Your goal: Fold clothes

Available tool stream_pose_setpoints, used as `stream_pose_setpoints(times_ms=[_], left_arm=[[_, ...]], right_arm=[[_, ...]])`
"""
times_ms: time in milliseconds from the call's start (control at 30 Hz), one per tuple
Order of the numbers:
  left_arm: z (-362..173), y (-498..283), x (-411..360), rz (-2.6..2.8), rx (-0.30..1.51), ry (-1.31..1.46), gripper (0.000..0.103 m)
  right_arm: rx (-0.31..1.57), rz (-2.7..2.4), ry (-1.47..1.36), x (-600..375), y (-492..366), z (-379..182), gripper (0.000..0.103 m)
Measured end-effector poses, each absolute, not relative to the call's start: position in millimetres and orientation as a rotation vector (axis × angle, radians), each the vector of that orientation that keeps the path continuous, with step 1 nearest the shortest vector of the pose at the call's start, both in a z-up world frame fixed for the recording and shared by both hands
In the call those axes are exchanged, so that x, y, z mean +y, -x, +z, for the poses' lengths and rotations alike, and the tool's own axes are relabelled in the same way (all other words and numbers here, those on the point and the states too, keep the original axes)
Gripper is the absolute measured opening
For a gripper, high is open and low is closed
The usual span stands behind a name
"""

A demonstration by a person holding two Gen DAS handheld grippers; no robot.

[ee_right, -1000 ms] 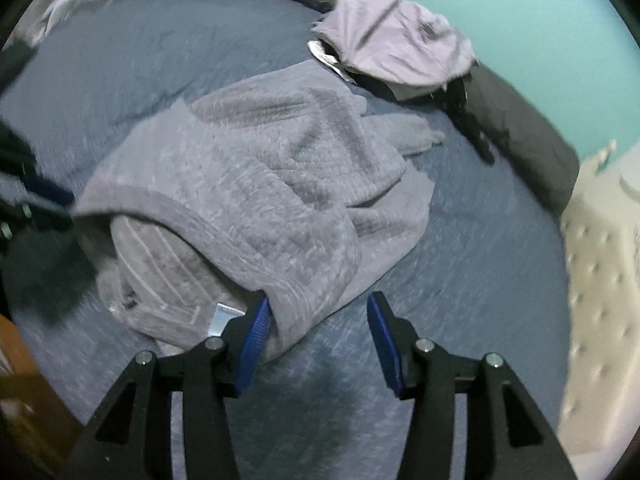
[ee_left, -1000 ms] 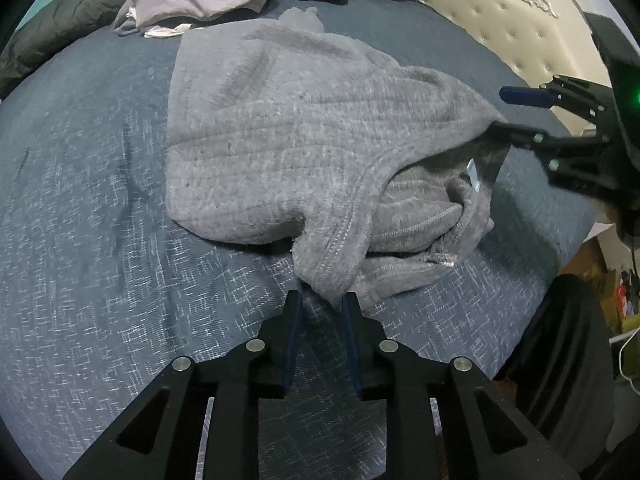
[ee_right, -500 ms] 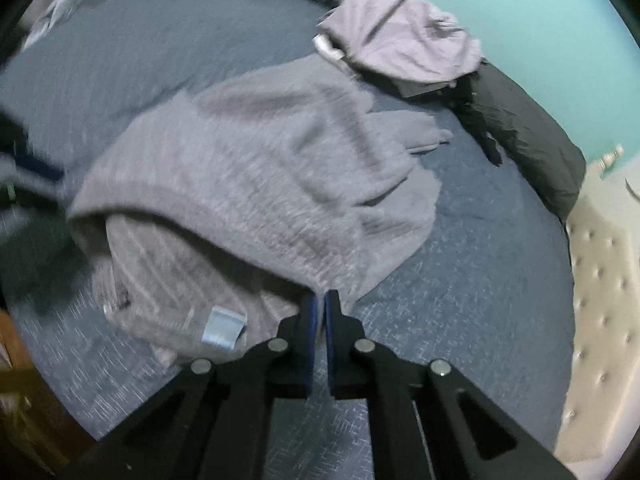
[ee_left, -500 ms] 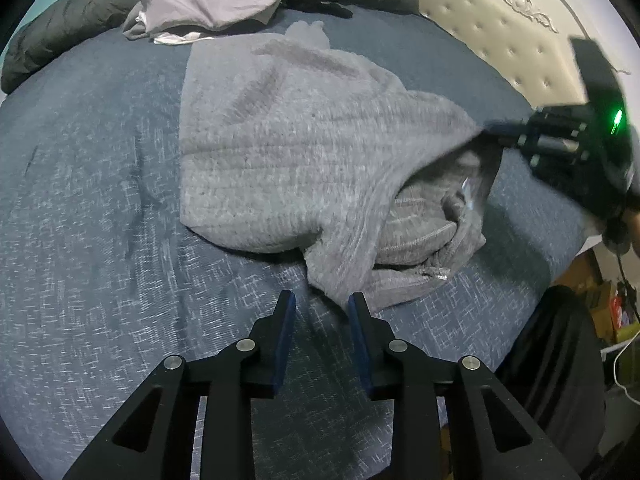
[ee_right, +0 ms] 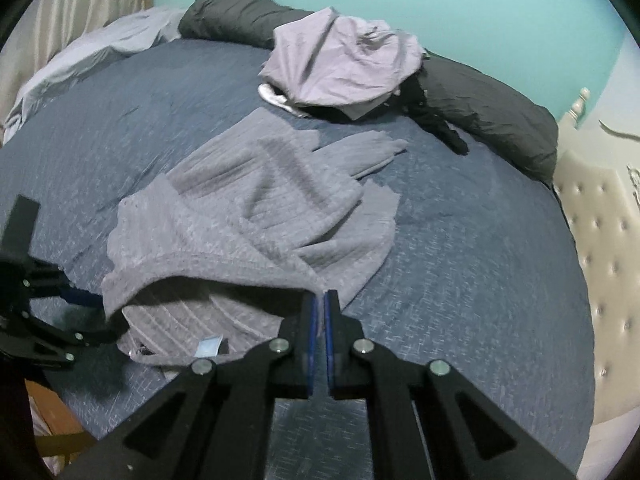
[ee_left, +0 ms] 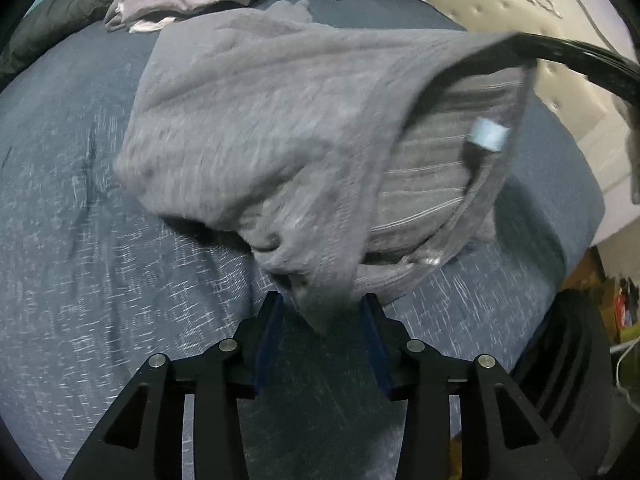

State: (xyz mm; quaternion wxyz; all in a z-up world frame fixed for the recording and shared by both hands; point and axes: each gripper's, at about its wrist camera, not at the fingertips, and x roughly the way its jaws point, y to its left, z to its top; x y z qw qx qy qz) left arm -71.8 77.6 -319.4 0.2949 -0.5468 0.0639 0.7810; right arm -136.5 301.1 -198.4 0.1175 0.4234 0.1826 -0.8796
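Note:
A grey knit sweater (ee_left: 260,120) lies crumpled on the blue bedcover (ee_left: 80,280), its hem turned up so the striped inside and a pale blue label (ee_left: 488,136) show. My left gripper (ee_left: 322,308) has its jaws opening. A hanging corner of the hem sits loosely between the blue pads. My right gripper (ee_right: 320,300) is shut on the sweater (ee_right: 248,216) at its hem edge and holds that edge raised off the bed. In the left wrist view, the right gripper (ee_left: 524,44) shows at the top right. In the right wrist view, the left gripper (ee_right: 96,316) shows at the far left.
A lilac garment pile (ee_right: 344,64) and a rolled dark grey duvet (ee_right: 488,100) lie at the back of the bed. A cream tufted headboard (ee_right: 600,240) runs along the right. The bed's edge (ee_left: 560,264) drops off near the sweater, with floor clutter beyond.
The right gripper closed on the hem edge and lifted it. The left gripper let the hem corner go, then came forward with wider jaws around that corner.

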Motion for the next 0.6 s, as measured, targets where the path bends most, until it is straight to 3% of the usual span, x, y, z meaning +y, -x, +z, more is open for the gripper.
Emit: stream_pose_setpoints(times_ms=[233, 600], left_arm=[[-322.4, 80.6, 73.6, 2.123, 0.085, 1.438, 0.045], [-322.6, 83.3, 100.0, 2.077, 0.136, 1.41, 0.045]], right_arm=[[0.45, -2.626, -1.249, 336.3, 137.4, -189.8, 0.003], [0.357, -2.671, -1.267, 368.1, 135.8, -186.1, 0.003]])
